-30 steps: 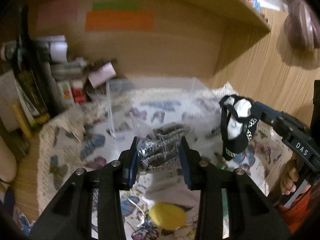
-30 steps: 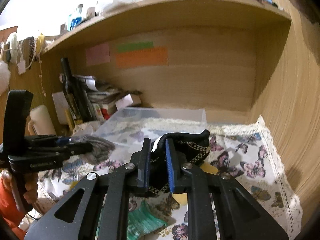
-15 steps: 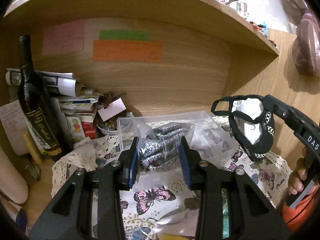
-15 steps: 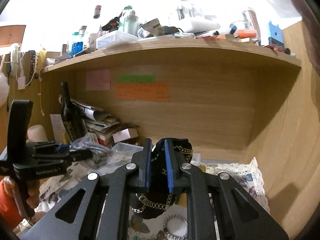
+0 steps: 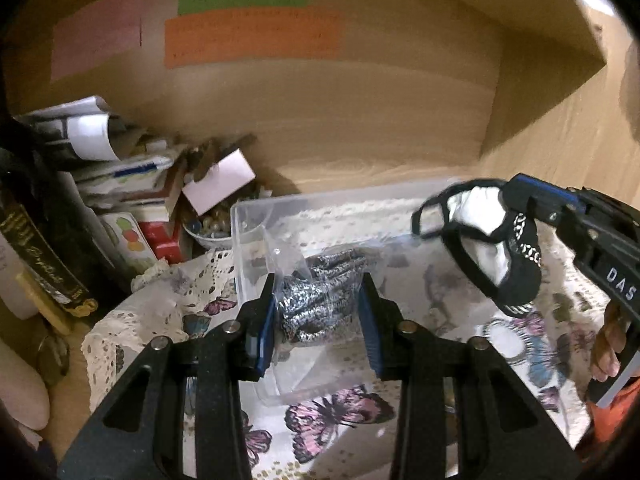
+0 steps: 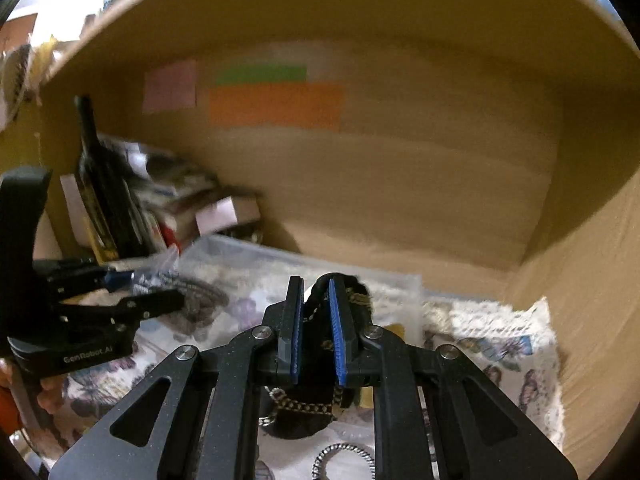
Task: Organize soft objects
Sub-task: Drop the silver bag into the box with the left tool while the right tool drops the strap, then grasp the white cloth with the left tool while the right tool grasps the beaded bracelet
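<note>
Left gripper fingers clenched on bagged silver cord, right gripper fingers on seemingly black fabric pouch, both above clear bin.

A wooden desk surface inside an alcove carries a white lace-edged butterfly cloth, with a clear plastic bin on it. Beside it stand a dark bottle and stacked papers.

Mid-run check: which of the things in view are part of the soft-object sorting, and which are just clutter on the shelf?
In the job:
left gripper, shut on the bagged silver cord
right gripper, shut on the black chain-trimmed pouch
clear plastic bin

Lying about:
dark bottle
paper stack
small bowl of beads
butterfly cloth
wall notes
</note>
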### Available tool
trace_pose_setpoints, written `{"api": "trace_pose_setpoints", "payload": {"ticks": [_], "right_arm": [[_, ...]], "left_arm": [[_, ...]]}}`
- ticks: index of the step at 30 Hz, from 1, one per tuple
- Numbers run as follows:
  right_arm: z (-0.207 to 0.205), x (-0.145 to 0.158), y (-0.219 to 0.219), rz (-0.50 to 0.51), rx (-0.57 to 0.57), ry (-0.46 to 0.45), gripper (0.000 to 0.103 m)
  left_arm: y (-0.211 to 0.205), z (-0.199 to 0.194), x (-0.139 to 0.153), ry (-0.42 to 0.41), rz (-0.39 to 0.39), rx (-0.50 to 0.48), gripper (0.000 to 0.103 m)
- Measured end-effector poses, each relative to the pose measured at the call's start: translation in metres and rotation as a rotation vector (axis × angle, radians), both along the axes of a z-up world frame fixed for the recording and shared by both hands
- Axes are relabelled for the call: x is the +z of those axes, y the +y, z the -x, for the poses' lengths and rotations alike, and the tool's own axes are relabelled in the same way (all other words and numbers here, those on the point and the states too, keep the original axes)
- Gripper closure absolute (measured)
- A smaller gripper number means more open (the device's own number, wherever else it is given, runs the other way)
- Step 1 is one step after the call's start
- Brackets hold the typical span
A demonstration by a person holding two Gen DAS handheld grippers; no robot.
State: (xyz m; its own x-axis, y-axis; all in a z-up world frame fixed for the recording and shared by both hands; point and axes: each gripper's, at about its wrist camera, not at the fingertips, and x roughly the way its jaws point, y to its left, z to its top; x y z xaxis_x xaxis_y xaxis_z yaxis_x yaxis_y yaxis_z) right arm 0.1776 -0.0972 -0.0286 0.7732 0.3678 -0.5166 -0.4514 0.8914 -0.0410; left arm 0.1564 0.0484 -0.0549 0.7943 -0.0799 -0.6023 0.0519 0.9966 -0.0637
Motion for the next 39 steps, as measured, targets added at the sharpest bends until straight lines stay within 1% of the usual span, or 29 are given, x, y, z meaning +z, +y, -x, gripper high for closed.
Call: {"api": "trace_pose_setpoints", "payload": {"ticks": [4,8,10,12,15,16,17,18,20,21,22,23,24,25,26,28,31,36,39], "right_arm": [[-0.013,-0.016,0.014,0.028,0.019,0.057,0.091],[-0.024,-0.032,0.031,0.033,0.098,0.169,0.091],[-0.023,-0.036,0.035,0.035,0.124,0.201,0.091],[-0.02,-0.037,0.035,0.044,0.13,0.217,0.085],[-0.012,-0.03,0.026,0.023,0.123,0.201,0.06],[-0.008,-0.025,0.021,0.017,0.114,0.187,0.056],[-0.007,-0.022,0.019,0.016,0.105,0.173,0.052],[-0.004,-0.018,0.018,0.014,0.094,0.157,0.048],[0.003,-0.01,0.008,0.01,0.074,0.127,0.042],[0.008,-0.005,0.002,0.005,0.062,0.111,0.039],[0.009,-0.002,-0.001,0.004,0.053,0.101,0.038],[0.015,0.003,-0.009,0.0,0.037,0.083,0.035],[0.017,0.005,-0.013,-0.002,0.026,0.074,0.031],[0.022,0.009,-0.021,-0.006,0.01,0.061,0.029],[0.025,0.011,-0.026,-0.011,-0.002,0.053,0.025],[0.033,0.014,-0.037,-0.019,-0.025,0.038,0.021],[0.044,0.011,-0.051,-0.017,-0.053,0.043,0.021],[0.06,-0.007,-0.061,0.005,-0.078,0.078,0.021],[0.068,-0.024,-0.064,0.008,-0.084,0.116,0.021]], "left_arm": [[0.0,-0.013,-0.016,0.048,-0.013,0.007,0.066],[0.0,-0.019,-0.024,0.074,-0.008,0.005,0.066],[0.001,-0.02,-0.027,0.088,0.003,-0.001,0.065],[0.003,-0.022,-0.027,0.094,0.014,-0.006,0.064],[0.003,-0.02,-0.025,0.09,0.021,-0.007,0.059],[0.003,-0.02,-0.025,0.088,0.019,-0.006,0.056],[0.003,-0.018,-0.023,0.085,0.019,-0.007,0.049],[0.004,-0.018,-0.022,0.082,0.02,-0.007,0.046],[0.003,-0.016,-0.018,0.072,0.021,-0.006,0.036],[0.003,-0.014,-0.015,0.073,0.027,-0.004,0.034],[0.003,-0.01,-0.01,0.056,0.03,-0.004,0.031],[0.004,-0.007,-0.006,0.045,0.029,-0.004,0.026],[0.004,-0.002,0.0,0.028,0.024,-0.002,0.021],[0.003,0.002,0.005,0.013,0.019,0.001,0.009],[0.004,0.006,0.009,0.001,0.012,0.004,0.002],[0.005,0.015,0.017,-0.021,0.007,0.018,0.001],[0.008,0.031,0.026,-0.049,0.003,0.035,0.0],[0.012,0.052,0.02,-0.018,-0.002,0.04,0.0],[0.011,0.063,0.007,0.021,-0.006,0.043,0.0]]}}
